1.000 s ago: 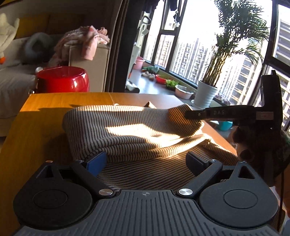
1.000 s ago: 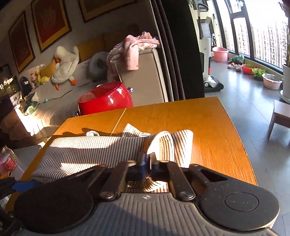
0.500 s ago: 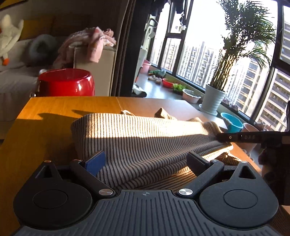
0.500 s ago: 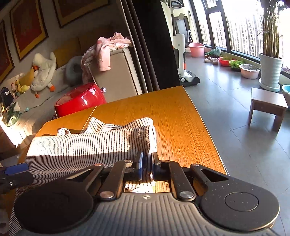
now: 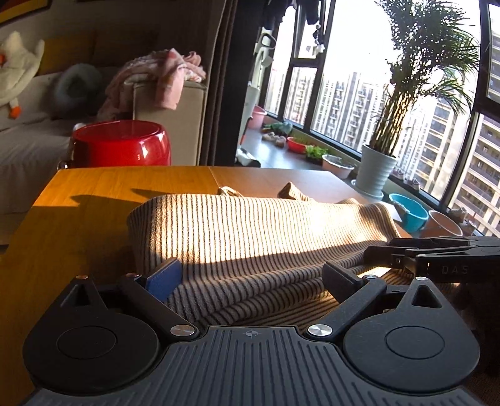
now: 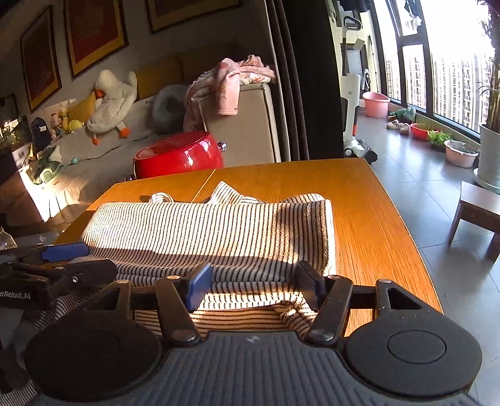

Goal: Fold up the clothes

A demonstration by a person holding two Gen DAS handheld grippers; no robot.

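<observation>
While both grippers rest spread apart, a folded ribbed striped sweater point(image 5: 250, 237) lies on a glossy wooden table point(image 6: 368, 206).
Left gripper point(image 5: 253, 278) and right gripper point(image 6: 254, 279) straddle the soft, rounded near fold with black fingers wide, gripping nothing.

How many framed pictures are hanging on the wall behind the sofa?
3 show in the right camera: one picture far left, one picture in the middle, and one picture further right, cut off by the top edge. More may hang out of view.
</observation>
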